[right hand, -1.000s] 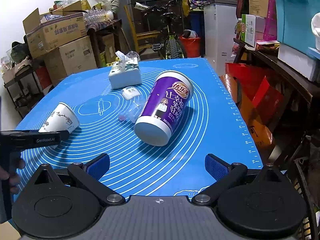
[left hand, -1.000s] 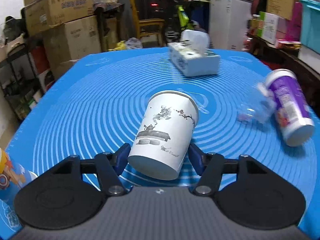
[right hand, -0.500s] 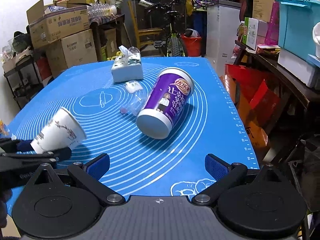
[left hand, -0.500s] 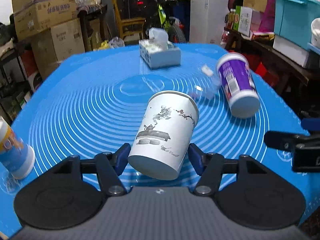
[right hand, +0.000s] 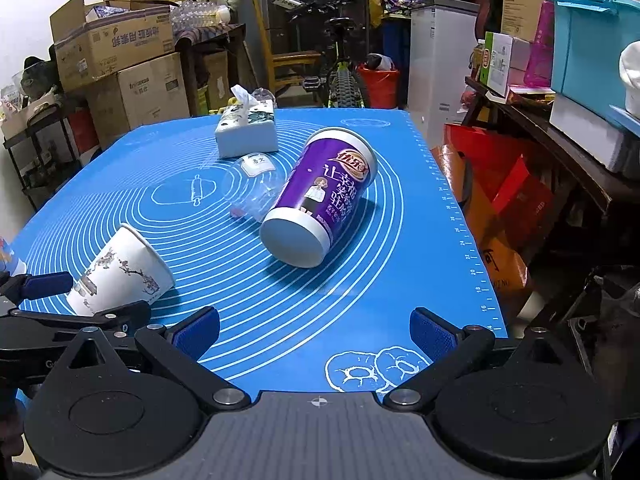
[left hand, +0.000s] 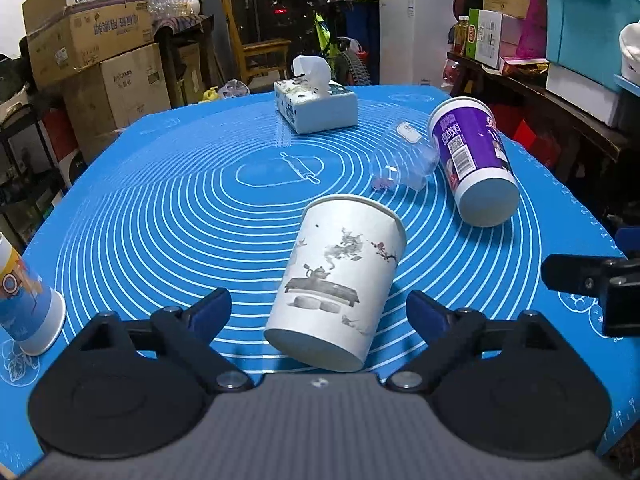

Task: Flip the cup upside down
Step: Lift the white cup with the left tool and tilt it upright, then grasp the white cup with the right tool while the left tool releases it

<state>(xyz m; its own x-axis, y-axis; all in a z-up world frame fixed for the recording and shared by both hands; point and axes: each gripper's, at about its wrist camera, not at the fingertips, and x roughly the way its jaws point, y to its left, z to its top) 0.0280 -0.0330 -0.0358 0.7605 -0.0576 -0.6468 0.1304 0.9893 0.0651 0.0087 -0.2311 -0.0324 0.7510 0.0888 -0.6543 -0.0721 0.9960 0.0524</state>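
Note:
A white paper cup point(left hand: 338, 280) with an ink painting print lies tilted on the blue mat point(left hand: 160, 208), rim pointing away, base toward the camera. My left gripper point(left hand: 319, 311) is open, its blue pads standing apart on both sides of the cup's base without touching. The cup also shows in the right wrist view point(right hand: 120, 272), between the left gripper's fingers point(right hand: 44, 284). My right gripper point(right hand: 315, 332) is open and empty above the mat's near right part.
A purple cup point(right hand: 324, 196) lies on its side at mid-right, with a clear plastic cup point(right hand: 252, 188) beside it. A tissue box point(left hand: 316, 106) stands at the back. A blue-and-orange cup point(left hand: 24, 304) stands upside down at the left edge. Boxes and shelves surround the table.
My left gripper has opened and let go of the white cup, which now lies on the mat. The left view has swung so the room sits more level. The right gripper stayed open.

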